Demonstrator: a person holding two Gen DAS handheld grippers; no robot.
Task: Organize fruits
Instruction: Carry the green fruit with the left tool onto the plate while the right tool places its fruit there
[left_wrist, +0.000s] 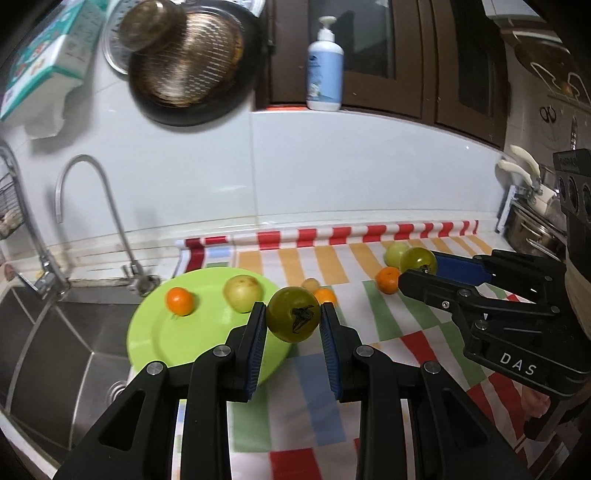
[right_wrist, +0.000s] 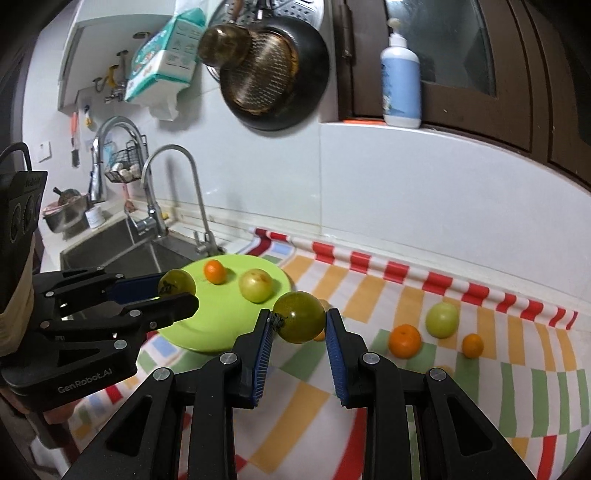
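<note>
My left gripper (left_wrist: 293, 314) is shut on a green tomato (left_wrist: 293, 314) and holds it above the right edge of the lime-green plate (left_wrist: 155, 332); it shows at the left of the right wrist view (right_wrist: 177, 286). My right gripper (right_wrist: 299, 317) is shut on another green tomato (right_wrist: 300, 316), raised over the cloth right of the plate (right_wrist: 221, 332); it shows in the left wrist view (left_wrist: 419, 266). On the plate lie a small orange (left_wrist: 180, 301) and a yellow-green fruit (left_wrist: 242, 291). Loose on the cloth are a green fruit (right_wrist: 442, 319) and two oranges (right_wrist: 405, 340) (right_wrist: 472, 345).
A steel sink (left_wrist: 55, 350) with taps (left_wrist: 110, 218) lies left of the plate. A dark pan (left_wrist: 188, 62) hangs on the tiled wall above. A lotion bottle (left_wrist: 325, 70) stands on the ledge. Pots (left_wrist: 535, 229) sit at the far right. The checked cloth (left_wrist: 314, 406) covers the counter.
</note>
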